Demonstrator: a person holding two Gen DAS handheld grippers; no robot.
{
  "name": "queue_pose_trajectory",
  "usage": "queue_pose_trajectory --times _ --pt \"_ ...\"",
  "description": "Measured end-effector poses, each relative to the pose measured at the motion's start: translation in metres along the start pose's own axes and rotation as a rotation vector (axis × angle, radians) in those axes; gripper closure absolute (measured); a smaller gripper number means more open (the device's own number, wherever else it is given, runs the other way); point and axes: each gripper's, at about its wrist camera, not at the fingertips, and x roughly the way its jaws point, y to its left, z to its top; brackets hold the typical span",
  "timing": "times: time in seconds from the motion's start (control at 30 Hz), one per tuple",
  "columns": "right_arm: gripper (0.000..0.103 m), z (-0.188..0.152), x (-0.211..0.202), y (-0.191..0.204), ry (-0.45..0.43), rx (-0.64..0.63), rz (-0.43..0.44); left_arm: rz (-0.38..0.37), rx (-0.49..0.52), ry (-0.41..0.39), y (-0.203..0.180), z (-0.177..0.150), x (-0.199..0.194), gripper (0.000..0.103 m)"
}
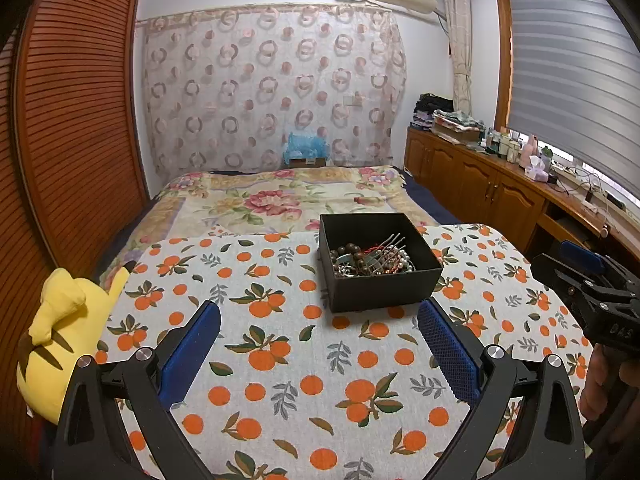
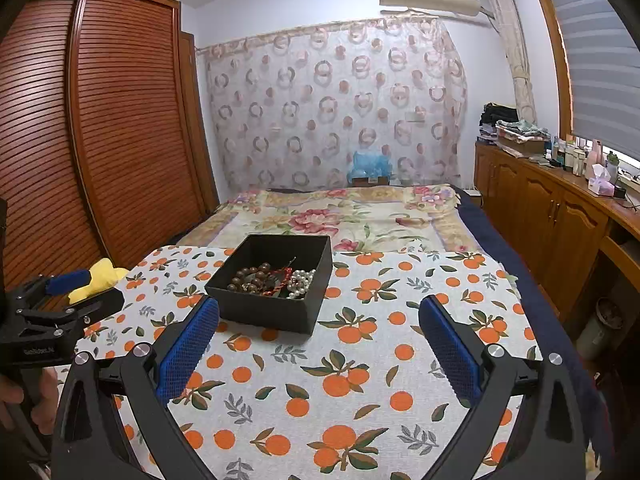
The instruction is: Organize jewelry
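Observation:
A black open box (image 1: pixel 380 284) stands on the orange-print cloth (image 1: pixel 280 360). It holds tangled jewelry (image 1: pixel 370 260): brown beads, pearls, a red cord and metal hairpins. My left gripper (image 1: pixel 319 322) is open and empty, just short of the box. In the right wrist view the box (image 2: pixel 276 304) sits ahead and left, with brown beads (image 2: pixel 250 278) and pearls (image 2: pixel 302 282) inside. My right gripper (image 2: pixel 319 318) is open and empty, its left finger close to the box's near corner. Each gripper shows at the edge of the other's view (image 1: pixel 592 280) (image 2: pixel 52 300).
The cloth covers a board lying on a floral bed (image 1: pixel 280 196). A yellow plush toy (image 1: pixel 64 332) lies at the board's left edge. A slatted wooden wardrobe (image 2: pixel 100 140) stands left. Wooden cabinets (image 1: pixel 480 184) with bottles and clutter run along the right under the window.

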Motion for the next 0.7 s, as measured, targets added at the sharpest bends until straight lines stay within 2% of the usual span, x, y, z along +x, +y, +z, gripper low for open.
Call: queue_pose_trajectory --times 0.7 --pt "0.002 0.0009 -0.0004 -0.0002 0.001 0.002 0.0 0.001 0.004 0.0 -0.0008 -0.0016 -0.0003 0.008"
